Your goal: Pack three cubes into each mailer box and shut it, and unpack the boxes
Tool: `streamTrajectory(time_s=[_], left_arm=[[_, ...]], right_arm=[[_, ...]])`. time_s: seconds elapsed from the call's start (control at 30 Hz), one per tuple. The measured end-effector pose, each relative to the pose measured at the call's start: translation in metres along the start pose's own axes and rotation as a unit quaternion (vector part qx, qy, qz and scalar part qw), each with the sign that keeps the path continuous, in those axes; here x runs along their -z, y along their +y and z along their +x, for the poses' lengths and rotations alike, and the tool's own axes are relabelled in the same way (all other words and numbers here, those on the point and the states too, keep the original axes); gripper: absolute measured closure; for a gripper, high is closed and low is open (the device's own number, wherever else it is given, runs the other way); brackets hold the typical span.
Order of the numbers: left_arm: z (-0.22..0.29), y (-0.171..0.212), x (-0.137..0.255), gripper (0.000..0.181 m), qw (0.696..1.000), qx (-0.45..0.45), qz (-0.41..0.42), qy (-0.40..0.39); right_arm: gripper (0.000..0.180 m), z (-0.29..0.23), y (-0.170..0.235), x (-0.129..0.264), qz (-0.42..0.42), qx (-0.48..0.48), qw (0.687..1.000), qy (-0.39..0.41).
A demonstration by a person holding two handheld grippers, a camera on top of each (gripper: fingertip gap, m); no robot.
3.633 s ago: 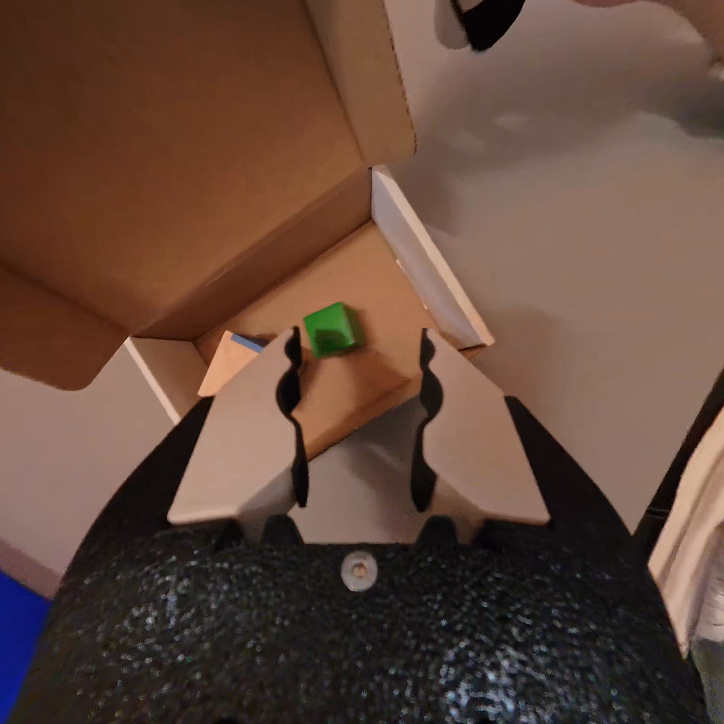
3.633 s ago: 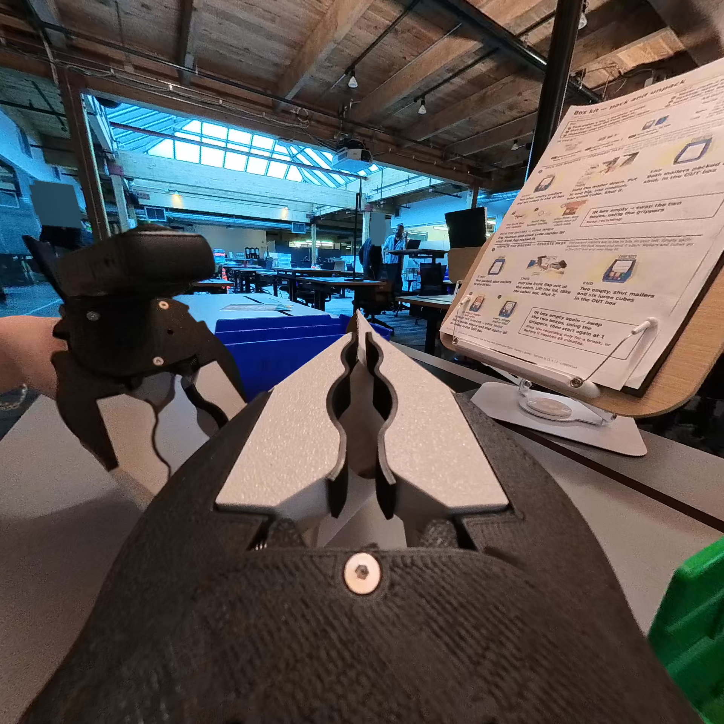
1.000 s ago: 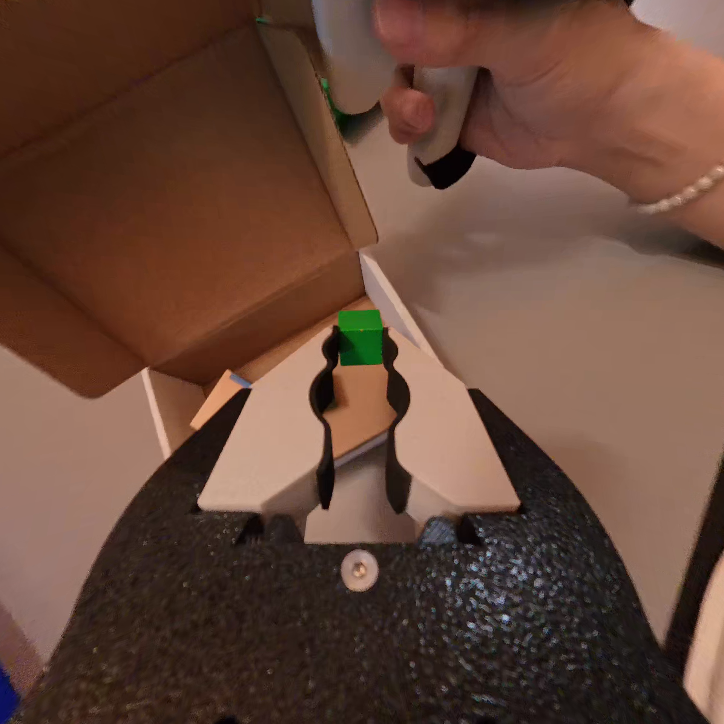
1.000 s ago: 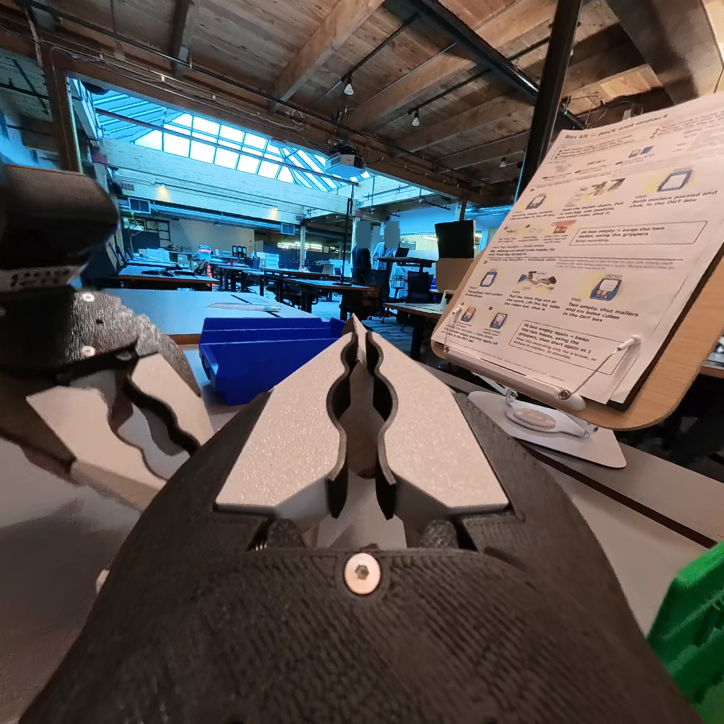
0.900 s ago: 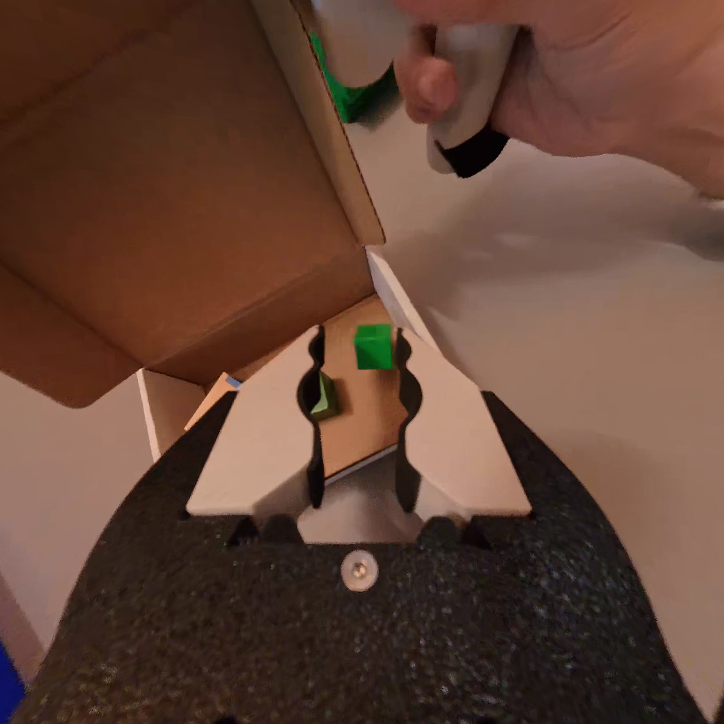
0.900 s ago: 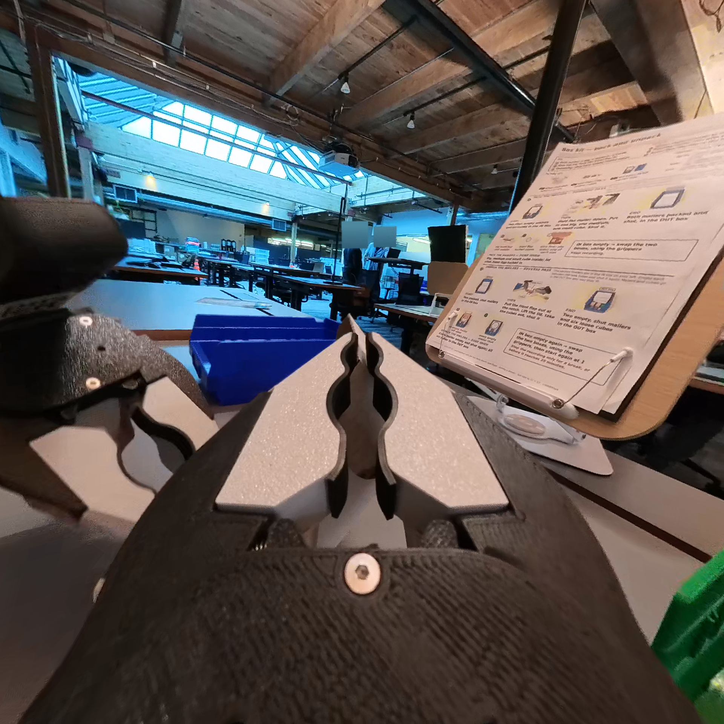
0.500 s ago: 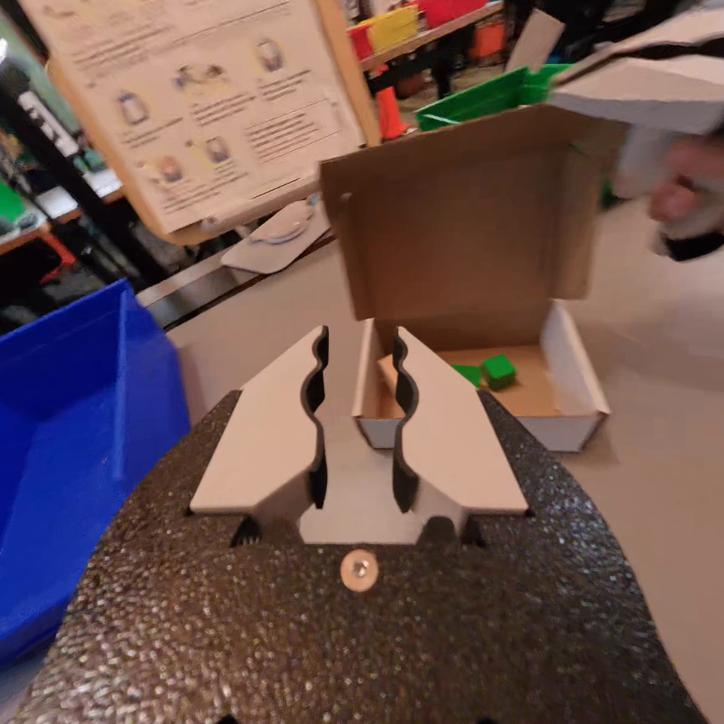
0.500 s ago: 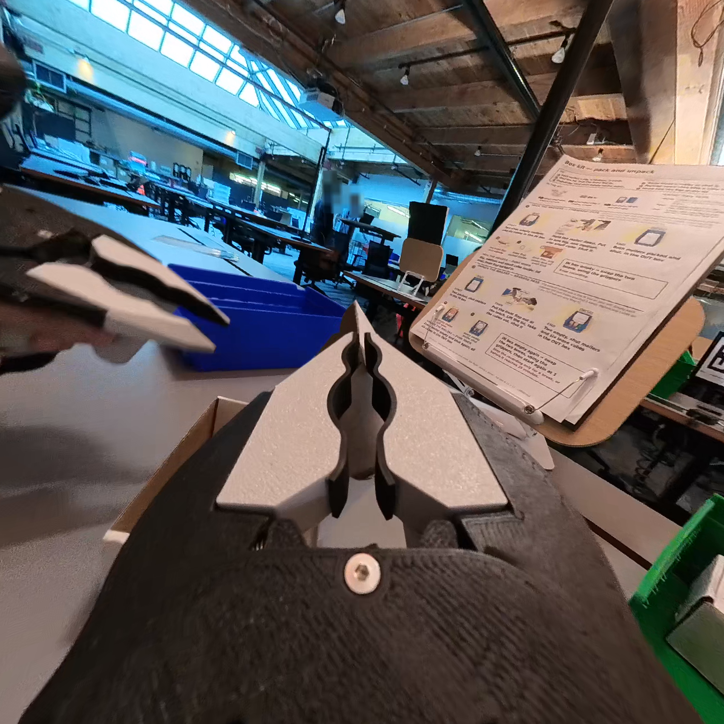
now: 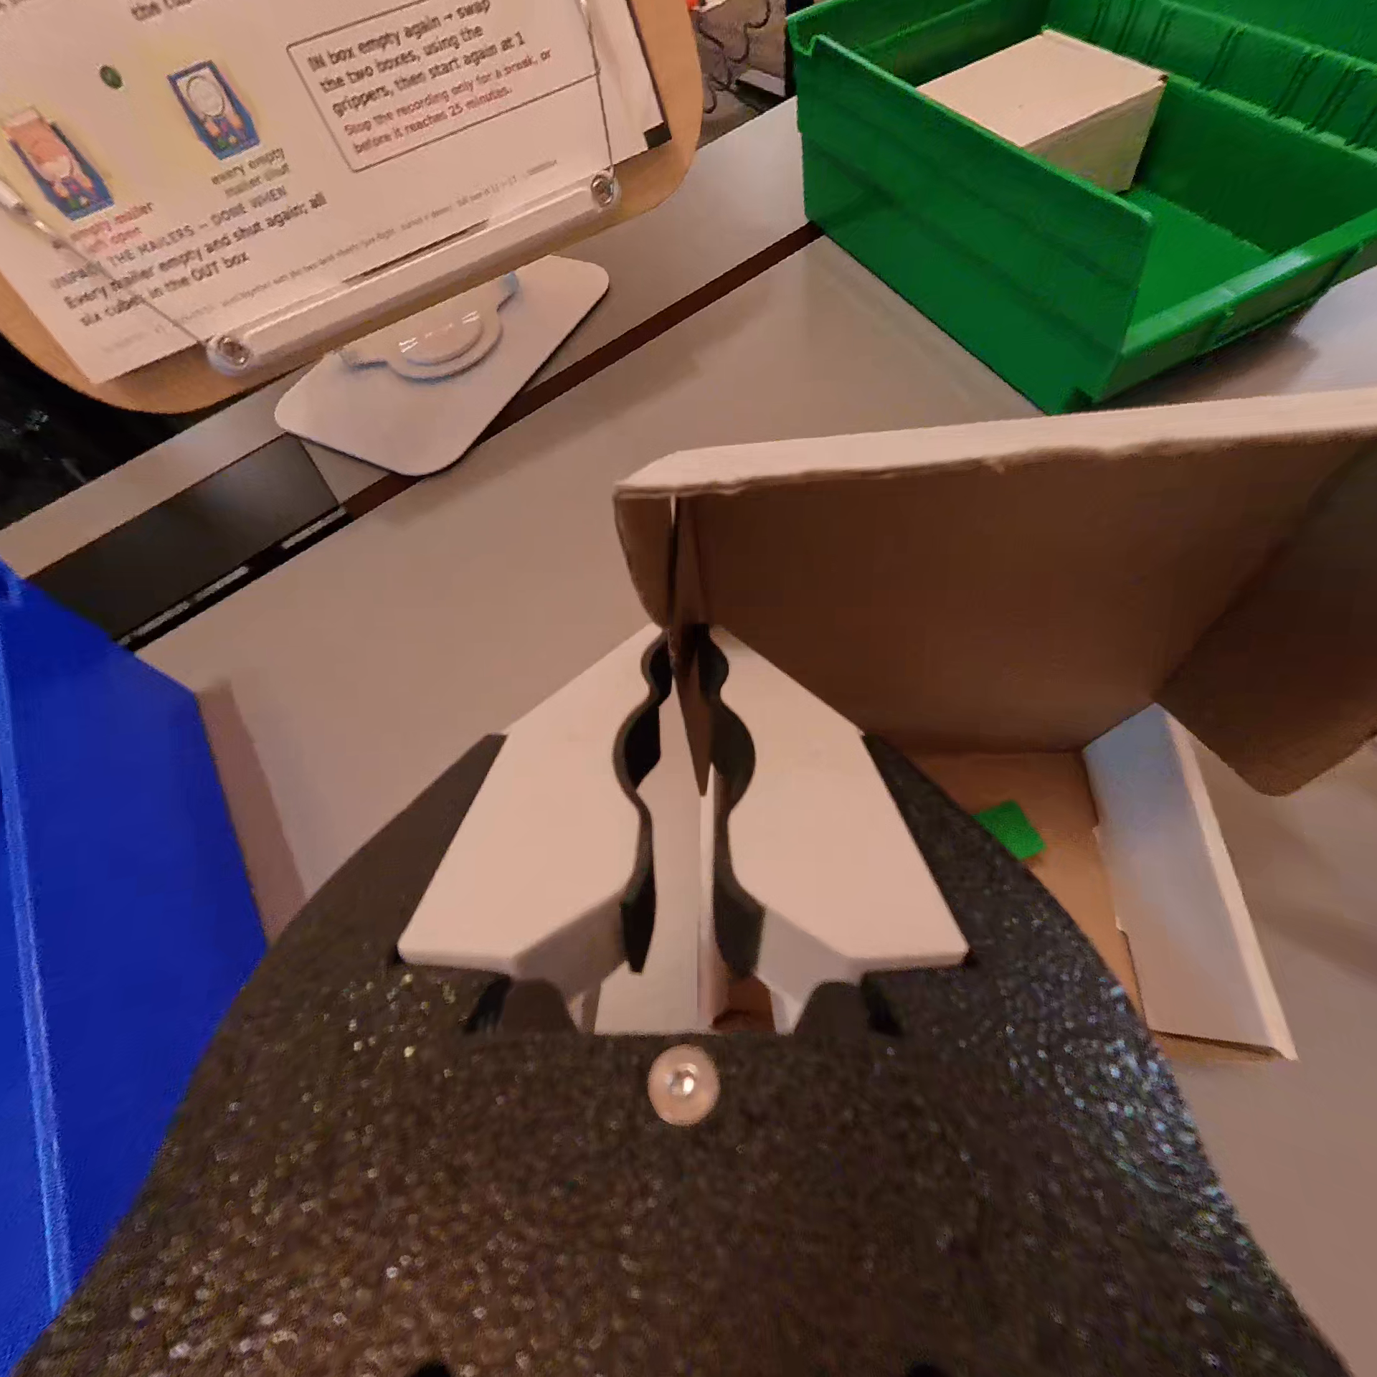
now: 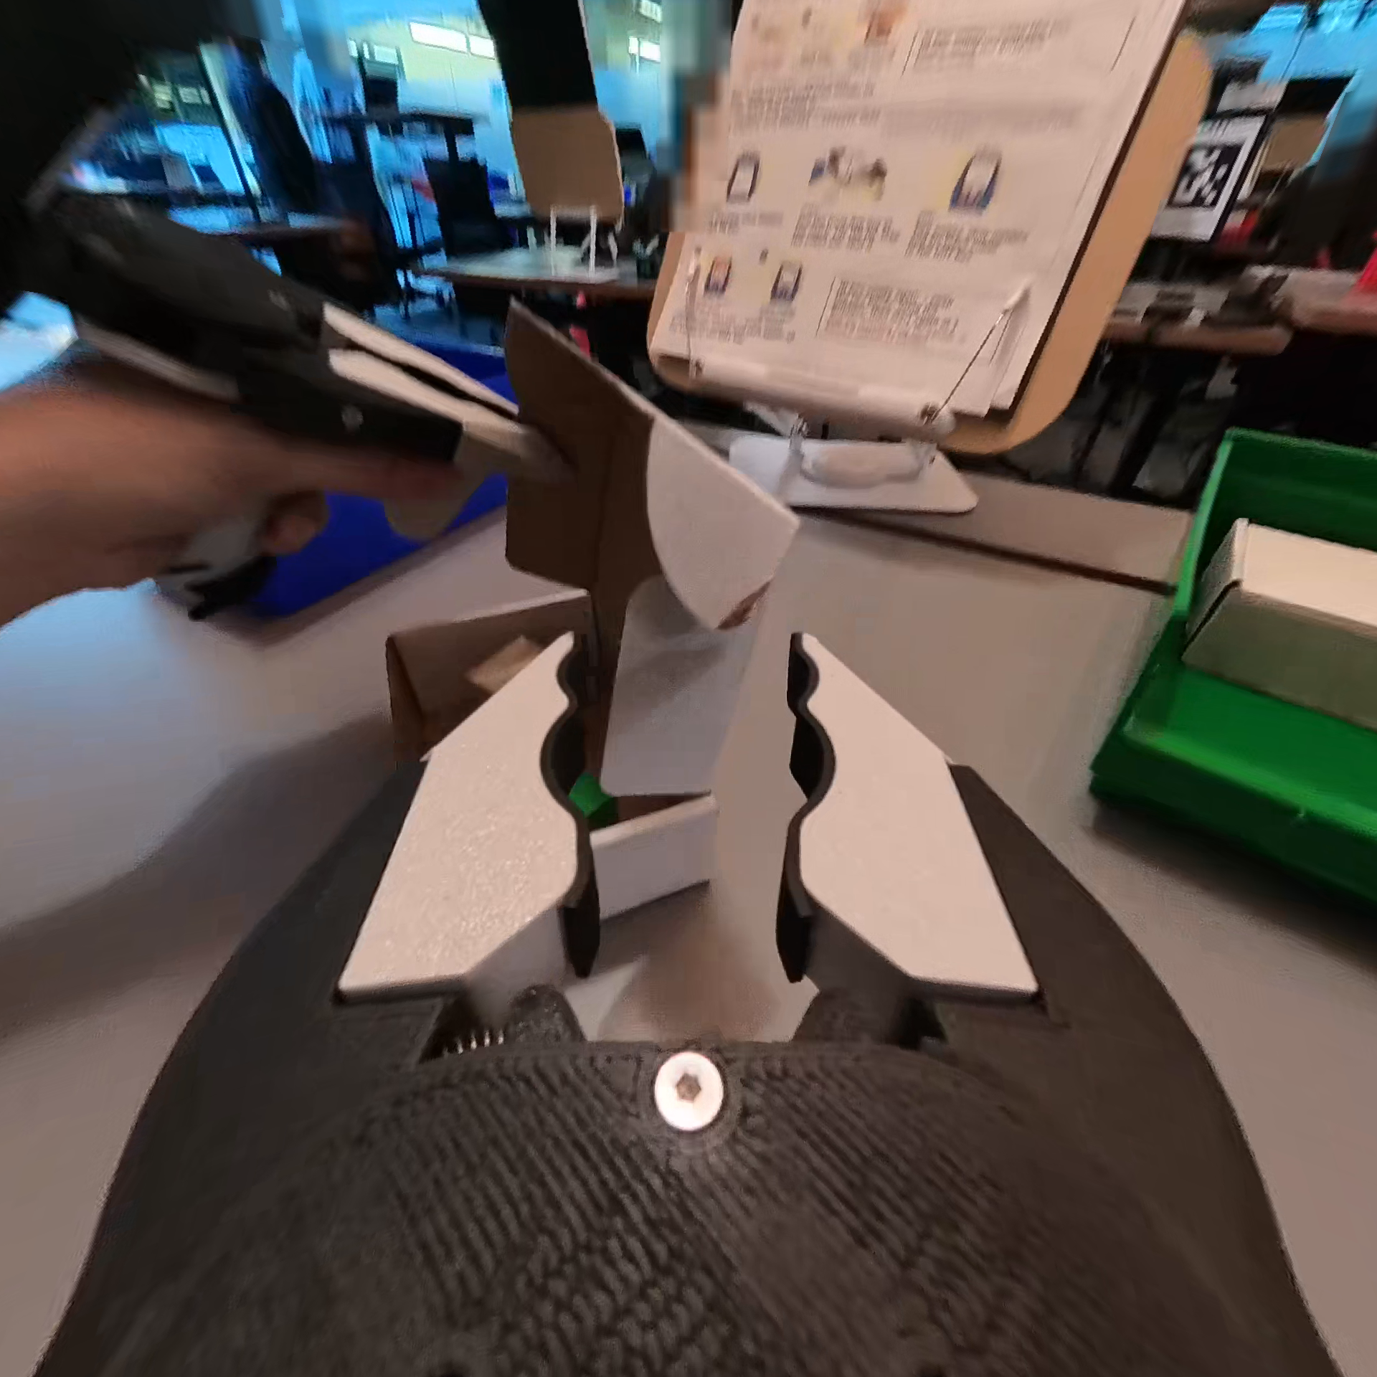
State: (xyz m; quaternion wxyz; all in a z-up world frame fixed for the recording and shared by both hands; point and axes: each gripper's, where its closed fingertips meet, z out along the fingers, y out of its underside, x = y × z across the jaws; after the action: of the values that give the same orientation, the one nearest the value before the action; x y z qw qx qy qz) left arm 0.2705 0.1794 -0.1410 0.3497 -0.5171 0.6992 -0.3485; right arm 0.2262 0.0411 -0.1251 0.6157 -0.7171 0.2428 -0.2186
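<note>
Mailer box [image 9: 1162, 879] near table's middle, green cube [image 9: 1010, 828] inside; left gripper [image 9: 689, 648] pinches lid side flap [image 9: 682, 581], right gripper [image 10: 682, 656] gaping, empty: fold lid down slowly, flaps tucked inside walls

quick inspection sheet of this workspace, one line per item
surface: grey table, bare around the mailer.
job's things: open mailer box, lid raised; green cube inside; shut mailer in green bin.
clutter: blue bin at left.
grippers: left tool shut on the lid's side flap; right tool open beside the box.
cables: nothing seen.
surroundings: instruction sheet on a stand; blurred workshop behind.
</note>
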Motion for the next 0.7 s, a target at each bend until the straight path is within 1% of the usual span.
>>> streamTrajectory(time_s=[0.07, 0.1, 0.13, 0.17, 0.2, 0.33, 0.4, 0.5, 0.57, 0.7], left_arm=[[0.001, 0.005, 0.006, 0.179, 1.000, 0.014, 0.005, -0.009], [0.001, 0.008, 0.009, 0.179, 1.000, 0.023, 0.012, -0.012], [0.001, 0.010, 0.013, 0.181, 0.999, 0.032, 0.023, -0.017], [0.000, 0.011, 0.017, 0.181, 0.998, 0.043, 0.035, -0.022], [-0.001, 0.013, 0.022, 0.181, 0.997, 0.055, 0.048, -0.030], [-0.005, 0.015, 0.041, 0.181, 0.988, 0.078, 0.107, -0.084], [0.000, 0.021, 0.045, 0.181, 0.983, 0.084, 0.122, -0.106], [0.009, 0.032, 0.052, 0.180, 0.977, 0.065, 0.135, -0.153], [0.017, 0.035, 0.056, 0.178, 0.973, 0.071, 0.144, -0.167], [0.030, 0.038, 0.058, 0.173, 0.966, 0.101, 0.154, -0.182]], right_arm=[[0.129, -0.006, 0.012, -0.003, -0.024, 0.002, 1.000, -0.007], [0.134, -0.007, 0.014, -0.005, -0.026, 0.001, 1.000, -0.009], [0.141, -0.007, 0.013, -0.007, -0.016, 0.002, 1.000, -0.006], [0.153, -0.005, 0.009, -0.009, -0.005, 0.005, 1.000, -0.004], [0.160, -0.004, 0.005, -0.011, 0.005, 0.011, 1.000, 0.002], [0.174, 0.017, -0.012, -0.026, 0.029, 0.087, 0.993, 0.071], [0.174, 0.020, -0.014, -0.032, 0.036, 0.083, 0.993, 0.080], [0.173, 0.015, -0.003, -0.034, 0.032, 0.062, 0.994, 0.079], [0.173, 0.013, 0.006, -0.031, 0.030, 0.066, 0.994, 0.084], [0.173, 0.007, 0.012, -0.022, 0.049, 0.037, 0.995, 0.081]])
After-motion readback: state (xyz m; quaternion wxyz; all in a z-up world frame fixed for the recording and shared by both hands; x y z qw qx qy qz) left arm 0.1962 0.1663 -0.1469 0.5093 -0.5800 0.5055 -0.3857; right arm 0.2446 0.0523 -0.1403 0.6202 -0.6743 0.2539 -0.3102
